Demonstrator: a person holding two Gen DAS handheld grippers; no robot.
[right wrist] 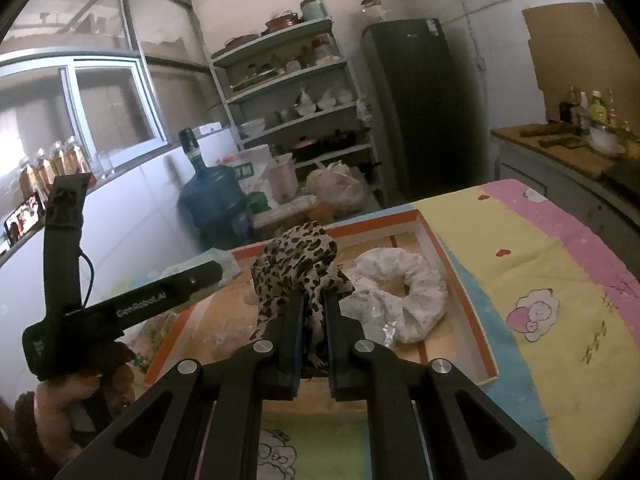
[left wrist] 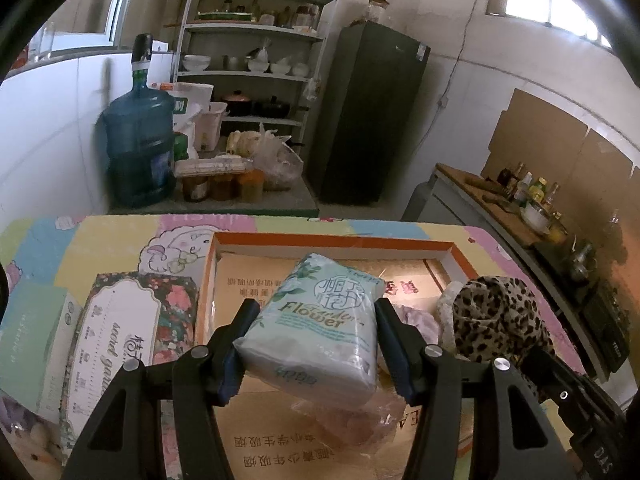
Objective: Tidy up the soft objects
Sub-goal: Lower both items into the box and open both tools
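The left tongs [left wrist: 316,332] stand fairly wide apart, yet both fingers press the sides of a pale green tissue pack [left wrist: 320,324] marked "Flower", so they are clamped on it. The pack is tilted and held above the floor of a shallow cardboard tray [left wrist: 332,242] with an orange rim. Beneath the pack, on the tray's floor, lies a crumpled clear plastic wrapper [left wrist: 360,420].

The right tongs [right wrist: 312,308] are nearly together, with only a narrow gap, and that gap is filled by a leopard-print scarf [right wrist: 296,264]. The bunched cloth rises above the fingertips and a loose end hangs to the left side. In the left wrist view the same scarf shows as a rolled bundle just right of the tissue pack, over the tray's right part.

Beyond the right tongs a white fluffy ring of cloth [right wrist: 404,292] lies inside the tray, near its right wall. A bit of crinkled foil sits just in front of it.

To the left of the tray, on the table [left wrist: 120,236] with its pastel cartoon cover, lie a floral tissue box [left wrist: 132,328] and, further left, a light green box [left wrist: 32,336], side by side.

Past the table stand a blue water jug [left wrist: 138,140], a metal shelf [left wrist: 256,76] with bowls and pots, and a dark fridge [left wrist: 372,120].
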